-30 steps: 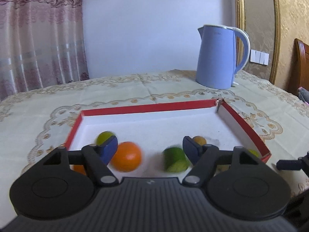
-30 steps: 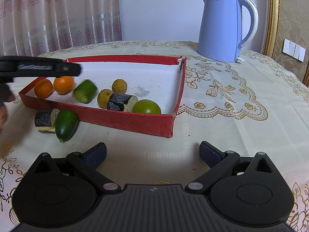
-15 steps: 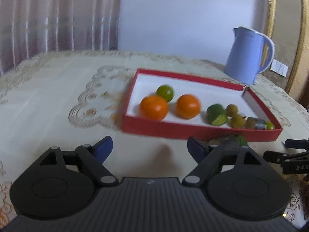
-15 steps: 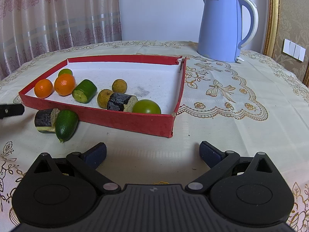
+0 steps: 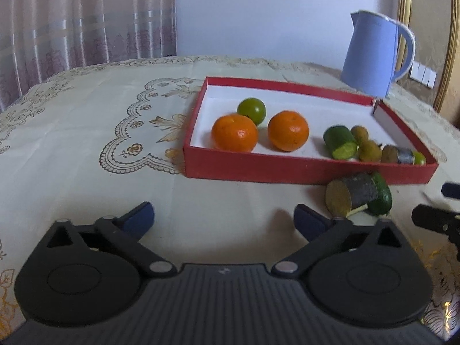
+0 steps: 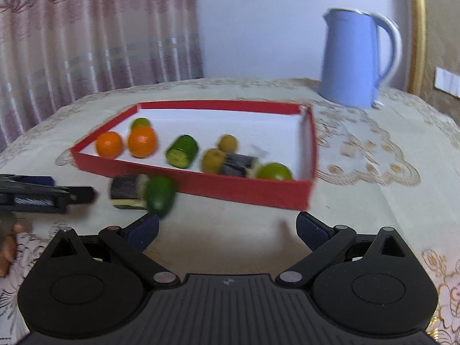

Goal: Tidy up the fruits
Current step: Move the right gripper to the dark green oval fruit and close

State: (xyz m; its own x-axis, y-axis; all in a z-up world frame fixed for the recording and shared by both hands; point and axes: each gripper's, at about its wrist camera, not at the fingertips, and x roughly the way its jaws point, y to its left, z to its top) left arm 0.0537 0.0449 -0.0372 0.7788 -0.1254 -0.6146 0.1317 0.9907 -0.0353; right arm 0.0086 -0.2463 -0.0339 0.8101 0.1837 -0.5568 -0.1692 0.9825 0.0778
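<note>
While its jaws are opening with nothing between them, the left tool [image 5: 222, 215] fills the frame's bottom above the bare table [image 5: 86, 149]; the right tool [image 6: 227, 230] likewise stands apart and empty. Right of centre, outside the red box [image 5: 258, 169], lie an aubergine chunk [image 5: 349, 195] and a cucumber piece [image 5: 381, 192]. Inside sit two oranges [image 5: 234, 132], a lime [image 5: 251, 110] and cut cucumber [image 5: 340, 142].
</note>
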